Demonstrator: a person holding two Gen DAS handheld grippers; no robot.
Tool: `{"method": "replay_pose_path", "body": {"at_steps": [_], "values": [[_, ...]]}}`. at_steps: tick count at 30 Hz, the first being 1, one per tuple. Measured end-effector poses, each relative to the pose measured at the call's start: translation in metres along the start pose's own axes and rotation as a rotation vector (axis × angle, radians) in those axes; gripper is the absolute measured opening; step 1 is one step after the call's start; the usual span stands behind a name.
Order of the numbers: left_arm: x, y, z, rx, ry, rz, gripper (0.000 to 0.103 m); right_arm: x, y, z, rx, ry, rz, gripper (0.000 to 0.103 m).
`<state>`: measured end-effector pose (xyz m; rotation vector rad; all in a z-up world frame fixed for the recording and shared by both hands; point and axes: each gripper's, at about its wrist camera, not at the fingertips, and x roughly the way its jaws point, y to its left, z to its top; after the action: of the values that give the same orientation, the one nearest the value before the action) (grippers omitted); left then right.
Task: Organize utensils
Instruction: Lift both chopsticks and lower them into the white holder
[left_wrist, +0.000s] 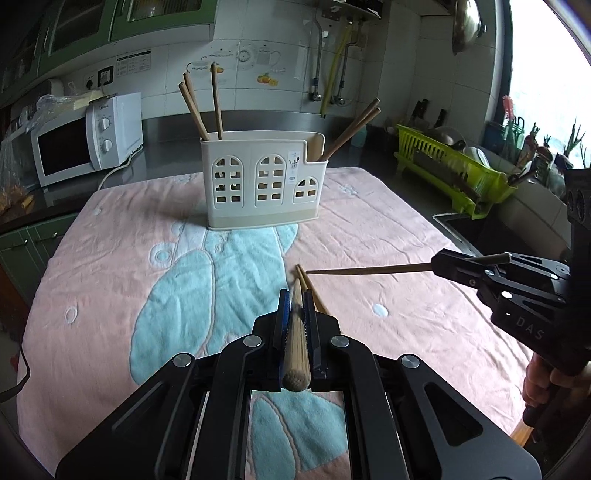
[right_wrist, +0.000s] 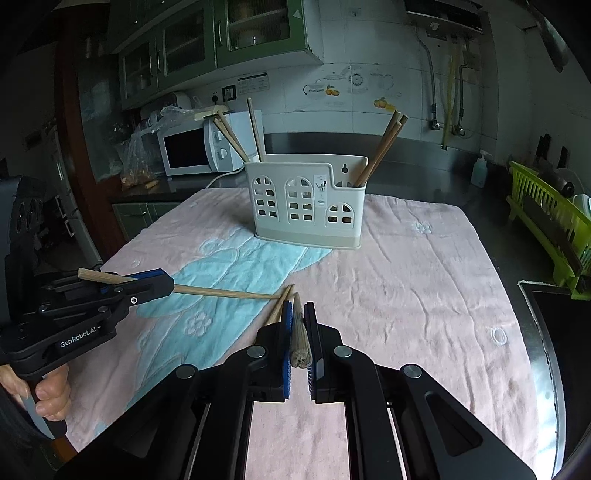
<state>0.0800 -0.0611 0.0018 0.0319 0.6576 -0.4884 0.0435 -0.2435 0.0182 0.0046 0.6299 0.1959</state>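
A cream utensil holder (left_wrist: 264, 184) stands on the pink towel (left_wrist: 369, 229) with several chopsticks upright in its left and right compartments; it also shows in the right wrist view (right_wrist: 308, 201). My left gripper (left_wrist: 297, 295) is shut on a wooden chopstick (left_wrist: 295, 339), held low over the towel. My right gripper (right_wrist: 298, 308) is shut on another chopstick (right_wrist: 298, 343), which shows in the left wrist view (left_wrist: 369, 270) pointing left. Two more chopsticks (left_wrist: 314, 295) lie on the towel under both grippers, also in the right wrist view (right_wrist: 279, 304).
A white microwave (left_wrist: 85, 142) stands at the back left on the counter. A green dish rack (left_wrist: 454, 173) sits at the right beside a sink (right_wrist: 554, 332). The towel's edges drop to the dark counter.
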Motion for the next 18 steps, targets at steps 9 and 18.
{"method": "replay_pose_path", "body": {"at_steps": [9,18], "values": [[-0.006,0.006,0.027,0.013,-0.033,0.025,0.005,0.000,-0.008,0.021,-0.011,-0.019,0.015,0.006],[-0.008,0.009,0.068,0.053,-0.071,0.046,0.005,-0.013,-0.026,0.071,-0.036,-0.035,0.052,0.007]]}}
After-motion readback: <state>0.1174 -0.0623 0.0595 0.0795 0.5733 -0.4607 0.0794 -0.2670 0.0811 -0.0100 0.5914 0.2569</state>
